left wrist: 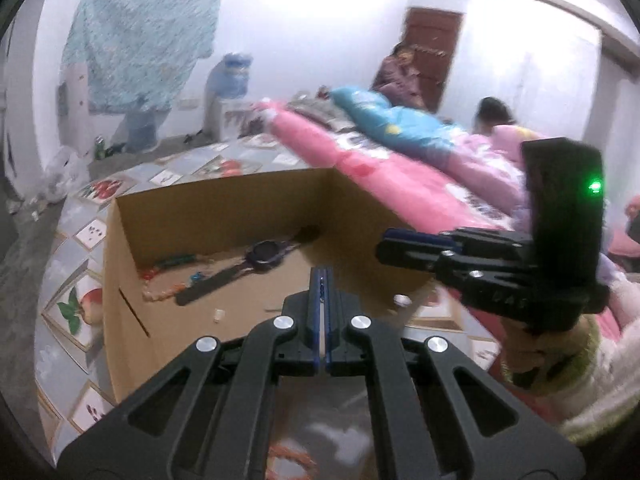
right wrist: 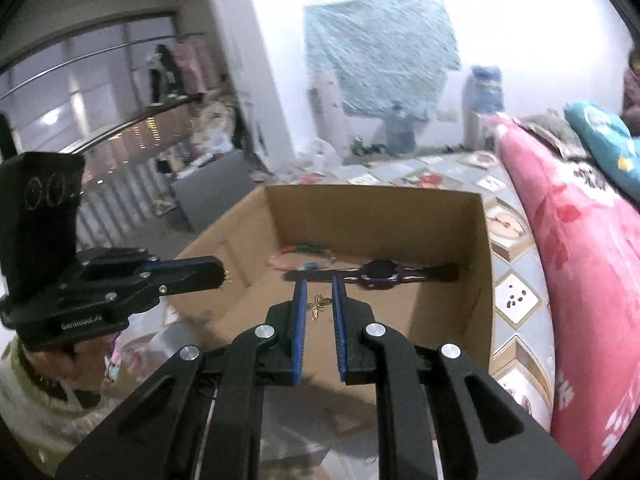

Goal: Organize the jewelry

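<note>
Left gripper (left wrist: 321,280) pressed together on a thin chain, above the cardboard box (right wrist: 486,272). Right gripper (right wrist: 320,300) slightly apart, butterfly pendant (right wrist: 318,306) between the pads; contact unclear. Watch (right wrist: 378,274) and beads (left wrist: 160,292) inside the box.

Cardboard box (right wrist: 476,264) open-topped; pink bedding (right wrist: 580,272) crowds its right.

Jewelry strands (left wrist: 168,280) behind the watch (left wrist: 266,252) blur together.
</note>
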`<move>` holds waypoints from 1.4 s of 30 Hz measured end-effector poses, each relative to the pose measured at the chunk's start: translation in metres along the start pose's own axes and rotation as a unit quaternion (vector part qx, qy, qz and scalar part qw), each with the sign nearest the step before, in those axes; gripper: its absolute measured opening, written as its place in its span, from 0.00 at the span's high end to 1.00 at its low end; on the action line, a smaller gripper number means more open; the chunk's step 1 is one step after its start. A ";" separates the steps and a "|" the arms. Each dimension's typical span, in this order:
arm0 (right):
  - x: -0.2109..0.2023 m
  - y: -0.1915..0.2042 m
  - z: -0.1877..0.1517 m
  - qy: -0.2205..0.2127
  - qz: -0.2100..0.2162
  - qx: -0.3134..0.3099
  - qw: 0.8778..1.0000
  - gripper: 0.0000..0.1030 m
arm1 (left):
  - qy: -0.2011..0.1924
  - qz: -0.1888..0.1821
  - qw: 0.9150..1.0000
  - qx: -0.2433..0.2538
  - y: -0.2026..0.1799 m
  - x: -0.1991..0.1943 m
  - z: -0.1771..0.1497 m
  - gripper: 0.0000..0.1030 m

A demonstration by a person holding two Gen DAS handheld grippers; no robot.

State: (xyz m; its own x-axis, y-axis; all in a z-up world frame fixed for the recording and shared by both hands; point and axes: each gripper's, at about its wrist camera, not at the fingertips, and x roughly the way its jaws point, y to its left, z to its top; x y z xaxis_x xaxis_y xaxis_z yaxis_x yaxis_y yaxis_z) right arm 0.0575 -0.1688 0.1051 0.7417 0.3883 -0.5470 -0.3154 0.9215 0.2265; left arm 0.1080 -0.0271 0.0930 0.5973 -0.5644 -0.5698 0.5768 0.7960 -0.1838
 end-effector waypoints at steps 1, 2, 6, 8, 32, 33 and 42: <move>0.007 -0.004 0.003 0.006 -0.005 0.008 1.000 0.87 | 0.011 0.009 1.000 -0.008 0.007 0.011 0.004 0.99; 0.017 -0.010 0.008 0.015 -0.012 0.020 1.000 0.87 | 0.023 0.017 0.999 -0.017 0.015 0.021 0.008 0.99; 0.036 -0.020 0.013 0.029 -0.041 0.032 0.998 0.87 | 0.053 0.033 0.998 -0.028 0.028 0.048 0.013 0.99; 0.042 -0.025 0.015 0.032 -0.055 0.034 0.997 0.87 | 0.066 0.043 0.996 -0.033 0.031 0.057 0.013 0.99; -0.061 0.002 -0.014 -0.098 0.012 0.035 0.995 0.29 | -0.017 0.064 0.998 -0.018 -0.011 -0.026 -0.002 0.18; -0.067 0.004 -0.017 -0.101 0.013 0.033 0.994 0.27 | -0.016 0.062 0.998 -0.019 -0.013 -0.029 -0.005 0.17; -0.091 0.010 -0.053 -0.062 -0.030 0.030 0.997 0.14 | 0.010 0.042 0.999 -0.022 -0.030 -0.040 -0.043 0.13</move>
State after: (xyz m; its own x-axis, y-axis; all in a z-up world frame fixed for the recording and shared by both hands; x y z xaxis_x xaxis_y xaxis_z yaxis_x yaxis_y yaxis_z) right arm -0.0445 -0.1956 0.1146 0.8265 0.3262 -0.4588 -0.2349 0.9405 0.2457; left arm 0.0424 -0.0191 0.0866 0.6305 -0.4919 -0.6004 0.5005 0.8489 -0.1700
